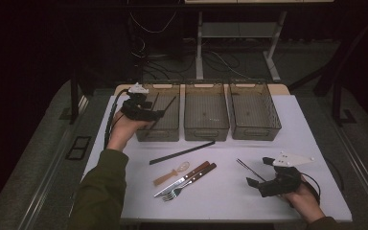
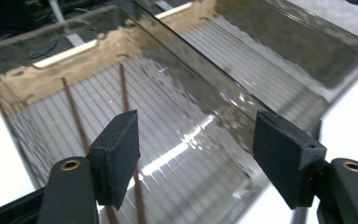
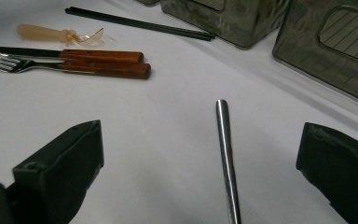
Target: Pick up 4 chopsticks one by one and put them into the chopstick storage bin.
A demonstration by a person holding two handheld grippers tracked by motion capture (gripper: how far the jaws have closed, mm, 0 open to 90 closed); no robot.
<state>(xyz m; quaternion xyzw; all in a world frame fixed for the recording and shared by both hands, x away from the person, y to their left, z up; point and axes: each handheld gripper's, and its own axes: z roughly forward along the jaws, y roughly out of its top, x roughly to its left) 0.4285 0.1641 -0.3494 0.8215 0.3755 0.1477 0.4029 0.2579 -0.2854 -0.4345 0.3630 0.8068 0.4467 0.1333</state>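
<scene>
Smoky translucent plastic bins (image 1: 206, 115) look glossy with ribbed floors. The knife (image 3: 70, 54) and fork (image 3: 70, 66) have polished wooden handles. A smooth metal rod (image 3: 226, 158) lies on the matt white tabletop (image 3: 144, 140).

The room is dim, its upper corners nearly black. A white table (image 1: 306, 124) fills the lower middle of the high view, a wooden edge showing along its far side. Beyond it, at top centre, stands a pale metal frame (image 1: 235, 33) with upright legs on a grey floor (image 1: 311, 62). Dark cables (image 1: 148, 57) lie tangled on the floor at upper centre. At lower left a dark grated panel (image 1: 78, 147), possibly a floor vent, sits in the grey surface, beside a long rail (image 1: 48, 187) running towards the bottom edge
</scene>
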